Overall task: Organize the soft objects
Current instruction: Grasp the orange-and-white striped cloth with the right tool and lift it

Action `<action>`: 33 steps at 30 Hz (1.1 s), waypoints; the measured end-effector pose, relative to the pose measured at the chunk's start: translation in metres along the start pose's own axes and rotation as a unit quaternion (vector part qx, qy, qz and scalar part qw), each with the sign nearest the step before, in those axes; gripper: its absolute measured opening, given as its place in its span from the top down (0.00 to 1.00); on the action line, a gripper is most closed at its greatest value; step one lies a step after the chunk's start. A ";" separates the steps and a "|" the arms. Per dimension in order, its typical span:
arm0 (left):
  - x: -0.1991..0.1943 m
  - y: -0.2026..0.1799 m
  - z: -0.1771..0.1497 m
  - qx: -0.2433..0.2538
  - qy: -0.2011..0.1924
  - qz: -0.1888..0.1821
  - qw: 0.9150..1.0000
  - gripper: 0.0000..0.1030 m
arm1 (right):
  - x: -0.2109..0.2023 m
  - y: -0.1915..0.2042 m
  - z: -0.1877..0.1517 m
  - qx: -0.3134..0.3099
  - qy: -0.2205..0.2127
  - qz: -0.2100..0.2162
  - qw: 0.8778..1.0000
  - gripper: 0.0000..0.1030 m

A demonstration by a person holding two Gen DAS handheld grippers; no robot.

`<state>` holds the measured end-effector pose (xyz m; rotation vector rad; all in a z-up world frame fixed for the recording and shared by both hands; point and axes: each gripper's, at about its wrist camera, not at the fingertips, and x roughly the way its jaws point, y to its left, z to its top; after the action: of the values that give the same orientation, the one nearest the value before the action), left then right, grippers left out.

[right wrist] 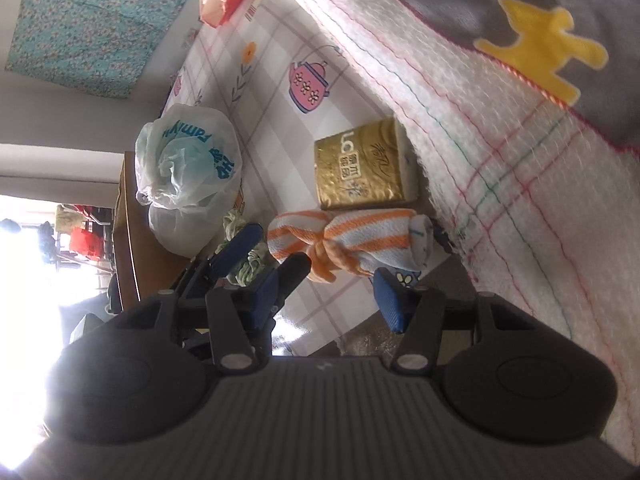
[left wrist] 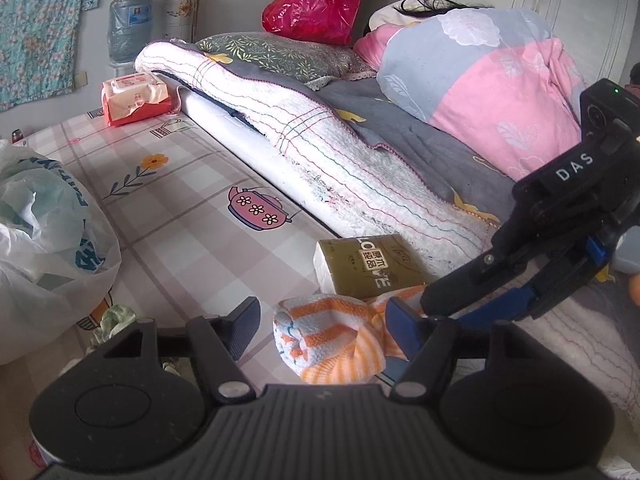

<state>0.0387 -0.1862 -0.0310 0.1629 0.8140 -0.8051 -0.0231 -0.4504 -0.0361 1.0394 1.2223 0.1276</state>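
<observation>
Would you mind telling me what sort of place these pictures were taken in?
Most likely a lived-in bedroom at home: a pillow and a pink quilt piled on a bed, beside a table with a patterned tablecloth holding a tissue pack.

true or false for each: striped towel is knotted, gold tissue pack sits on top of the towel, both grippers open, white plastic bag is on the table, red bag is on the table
1. The orange and white striped towel is knotted in the middle. True.
2. The gold tissue pack sits on top of the towel. False: it lies on the tablecloth beside the towel.
3. Both grippers are open. True: the left gripper and the right gripper both have jaws spread, flanking the towel.
4. The white plastic bag is on the table. True.
5. The red bag is on the table. False: it sits up behind the bedding.
</observation>
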 end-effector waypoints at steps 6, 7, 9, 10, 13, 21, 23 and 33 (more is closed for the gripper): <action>0.007 0.008 -0.002 -0.013 0.003 -0.020 1.000 0.42 | 0.025 -0.019 0.007 0.063 -0.002 -0.016 0.998 0.48; 0.008 0.008 -0.003 -0.012 0.005 -0.016 1.000 0.44 | 0.029 -0.021 0.009 0.069 -0.003 -0.020 0.997 0.48; 0.008 0.012 -0.004 -0.018 0.006 -0.013 1.000 0.46 | 0.038 -0.020 0.010 0.079 -0.007 -0.026 0.997 0.47; 0.007 0.014 -0.005 -0.026 0.008 -0.014 1.000 0.47 | 0.041 -0.018 0.010 0.081 -0.010 -0.027 0.996 0.47; 0.003 0.020 -0.005 -0.041 0.009 -0.014 0.999 0.62 | 0.047 -0.012 0.008 0.073 -0.030 -0.033 0.996 0.46; -0.013 0.027 -0.014 -0.049 0.012 -0.021 0.999 0.70 | 0.042 -0.004 -0.001 0.037 -0.099 -0.038 0.994 0.56; -0.022 0.028 -0.016 -0.049 0.003 -0.021 0.999 0.70 | 0.040 0.004 -0.006 0.016 -0.109 -0.042 0.993 0.58; -0.087 0.047 -0.008 -0.088 -0.083 0.004 0.993 0.70 | 0.014 0.089 -0.027 -0.163 -0.155 -0.059 0.973 0.59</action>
<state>0.0305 -0.0999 0.0172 -0.0578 0.7222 -0.7247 -0.0017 -0.3767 0.0181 0.6685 0.9370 0.0663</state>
